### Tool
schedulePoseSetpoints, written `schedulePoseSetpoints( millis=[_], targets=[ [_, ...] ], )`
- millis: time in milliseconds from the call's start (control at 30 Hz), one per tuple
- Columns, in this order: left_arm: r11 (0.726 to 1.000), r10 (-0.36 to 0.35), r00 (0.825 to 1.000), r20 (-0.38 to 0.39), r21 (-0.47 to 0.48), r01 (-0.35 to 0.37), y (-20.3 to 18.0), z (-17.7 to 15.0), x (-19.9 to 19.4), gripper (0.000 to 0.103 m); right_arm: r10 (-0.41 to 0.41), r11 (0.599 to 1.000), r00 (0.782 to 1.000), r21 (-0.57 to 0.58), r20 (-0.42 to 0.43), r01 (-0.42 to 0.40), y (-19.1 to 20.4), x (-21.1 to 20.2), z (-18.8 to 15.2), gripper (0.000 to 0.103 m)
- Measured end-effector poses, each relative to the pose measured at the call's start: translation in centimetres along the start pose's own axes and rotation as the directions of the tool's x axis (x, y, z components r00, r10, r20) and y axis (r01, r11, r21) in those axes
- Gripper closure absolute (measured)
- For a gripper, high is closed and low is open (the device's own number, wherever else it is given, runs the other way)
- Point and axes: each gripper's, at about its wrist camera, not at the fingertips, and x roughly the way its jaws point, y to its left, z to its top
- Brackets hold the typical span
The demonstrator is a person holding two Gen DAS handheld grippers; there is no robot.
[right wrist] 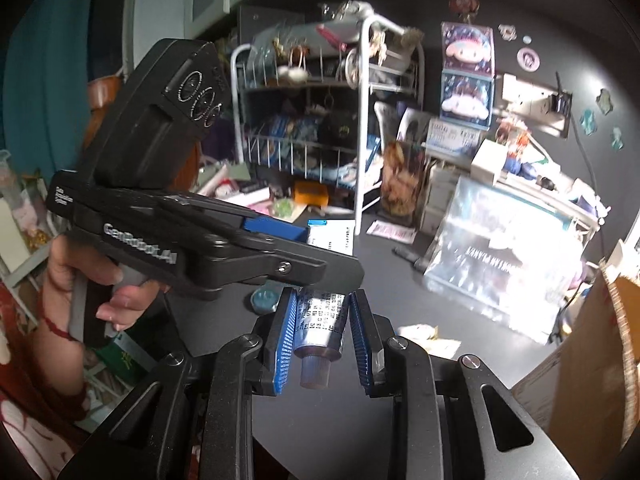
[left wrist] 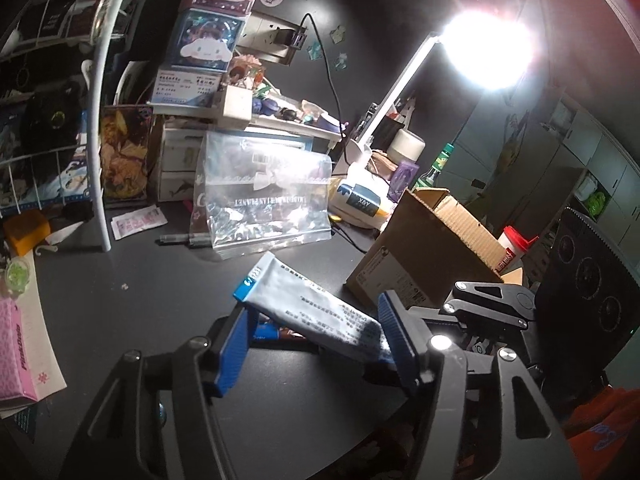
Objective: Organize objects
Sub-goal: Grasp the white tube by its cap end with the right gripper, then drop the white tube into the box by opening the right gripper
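Tube held between two grippers

Silver tube with printed text is raised above the dark worktop. The left gripper has its blue jaws pressed on the tube's flat crimped half. The right gripper has its jaws set around the cap end, close on both sides; whether they squeeze it, I cannot tell. A cardboard box stands near right, a clear plastic bag farther back.

Dim room, fisheye views bending at edges. Desk lamp blowing out upper right of left wrist view, throwing glare across clear plastic bag. Corners fading dark; right wrist view slightly blurring.
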Motion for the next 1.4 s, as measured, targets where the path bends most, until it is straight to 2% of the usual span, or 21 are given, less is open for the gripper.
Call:
schedulePoseSetpoints(
  millis=[67, 267, 433, 600, 833, 1133, 1300, 1333, 1400],
  targets=[
    [1.000, -0.002, 1.000, -0.001, 0.022, 0.002, -1.0, 1.0, 0.3, 0.052, -0.016, 1.000, 1.000, 0.005, 0.013, 0.016, -0.7, -1.0, 0.5, 0.081],
    [0.993, -0.024, 1.000, -0.008, 0.114, 0.025, -5.1, 4.1, 1.9, 0.057, -0.077, 0.996, 0.996, 0.038, 0.037, 0.076, -3.5, -4.1, 1.3, 0.081],
    [0.983, -0.073, 0.996, -0.042, 0.163, 0.079, -8.7, 6.7, 4.4, 0.064, -0.132, 0.988, 0.990, 0.085, 0.047, 0.127, -6.4, -7.0, 1.4, 0.081],
    [0.970, -0.098, 0.992, -0.082, 0.217, 0.114, -12.3, 8.6, 7.7, 0.064, -0.194, 0.971, 0.980, 0.148, 0.035, 0.187, -9.6, -9.7, 0.9, 0.081],
    [0.954, -0.106, 0.981, -0.164, 0.260, 0.147, -16.1, 9.8, 12.3, 0.064, -0.242, 0.944, 0.970, 0.231, -0.005, 0.236, -13.6, -12.1, -0.8, 0.081],
    [0.954, -0.051, 0.959, -0.279, 0.270, 0.129, -18.0, 9.9, 17.2, 0.064, -0.226, 0.921, 0.966, 0.297, -0.124, 0.253, -17.3, -12.0, -2.8, 0.081],
    [0.951, -0.022, 0.950, -0.311, 0.287, 0.116, -18.8, 9.6, 18.4, 0.064, -0.216, 0.915, 0.958, 0.304, -0.191, 0.267, -18.1, -11.9, -3.4, 0.081],
    [0.950, -0.019, 0.949, -0.316, 0.290, 0.115, -18.9, 9.5, 18.5, 0.061, -0.219, 0.913, 0.954, 0.302, -0.202, 0.274, -18.2, -11.9, -3.5, 0.081],
    [0.948, -0.018, 0.947, -0.321, 0.295, 0.118, -19.2, 9.3, 18.6, 0.048, -0.235, 0.910, 0.945, 0.290, -0.226, 0.296, -18.2, -11.8, -3.7, 0.080]
  ],
)
